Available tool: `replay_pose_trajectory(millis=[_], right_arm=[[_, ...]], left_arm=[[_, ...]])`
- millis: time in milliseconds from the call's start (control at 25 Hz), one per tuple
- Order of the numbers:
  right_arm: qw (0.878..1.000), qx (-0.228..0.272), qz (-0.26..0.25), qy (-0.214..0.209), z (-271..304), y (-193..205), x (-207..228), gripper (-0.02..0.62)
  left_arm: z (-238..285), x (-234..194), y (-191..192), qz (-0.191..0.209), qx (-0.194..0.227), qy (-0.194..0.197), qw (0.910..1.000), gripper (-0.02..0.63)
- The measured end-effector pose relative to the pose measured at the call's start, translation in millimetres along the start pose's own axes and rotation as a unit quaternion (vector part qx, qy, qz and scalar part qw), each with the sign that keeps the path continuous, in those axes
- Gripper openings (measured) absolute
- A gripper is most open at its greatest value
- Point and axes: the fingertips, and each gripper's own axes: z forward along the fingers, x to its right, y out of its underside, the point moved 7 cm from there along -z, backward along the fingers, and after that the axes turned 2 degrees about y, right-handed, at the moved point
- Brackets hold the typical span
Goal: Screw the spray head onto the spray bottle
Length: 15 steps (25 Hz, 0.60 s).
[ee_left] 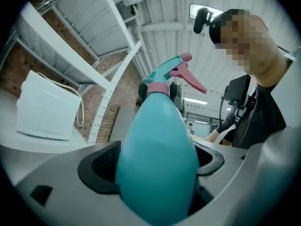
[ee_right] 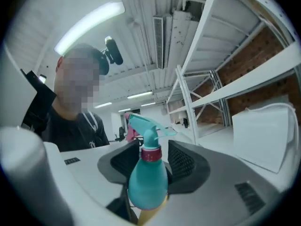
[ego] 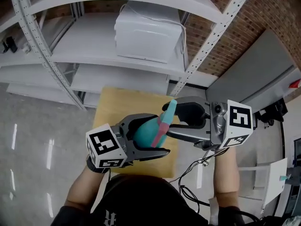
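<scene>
A teal spray bottle [ego: 145, 132] lies between the fingers of my left gripper [ego: 157, 138], which is shut on its body. In the left gripper view the bottle [ee_left: 157, 159] fills the jaws, its neck pointing away. The teal spray head [ee_left: 171, 69] with its pink trigger sits on the neck above a pink collar [ee_right: 151, 153]. My right gripper [ego: 178, 120] comes in from the right around the spray head [ego: 167, 113]. In the right gripper view its pads [ee_right: 181, 161] flank the collar with narrow gaps on both sides and do not press on it.
A wooden tabletop [ego: 117, 102] lies below the grippers. White metal shelving [ego: 94, 51] stands behind it, with a white box [ego: 148, 34] on a shelf. Cables [ego: 193, 173] trail over the floor at the right. A brick wall [ego: 263, 18] rises at the far right.
</scene>
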Motion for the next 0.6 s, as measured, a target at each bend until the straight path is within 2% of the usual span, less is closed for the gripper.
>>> replay_pose_trajectory(millis=[80,160,280,360,440,520,600], right_arm=[[0.999,0.036,0.019,-0.006,-1,0,3,0.17],[0.997,0.067,0.037,-0.004,-2,2,3,0.132],[0.992,0.104,0.067,0.029,-3,5,4,0.13],[0.988,0.103,0.075,0.082,1,6,4,0.129],[0.982,0.095,0.07,0.151,5,7,4,0.129],[0.969,0.093,0.067,0.218,9,11,6,0.129],[0.957,0.09,0.066,0.268,13,16,10,0.13]], left_arm=[[0,0,0,-0.002,0.003,0.004,1.0,0.435],[-1,-1,-2,0.0,0.014,-0.006,0.9999,0.436],[-1,-4,-4,0.008,0.025,-0.038,0.9989,0.434],[-3,-8,-4,0.017,0.024,-0.08,0.9964,0.434],[-5,-13,-2,0.029,0.017,-0.135,0.9903,0.434],[-4,-19,2,0.035,0.008,-0.187,0.9816,0.434],[-3,-25,6,0.035,0.001,-0.222,0.9743,0.434]])
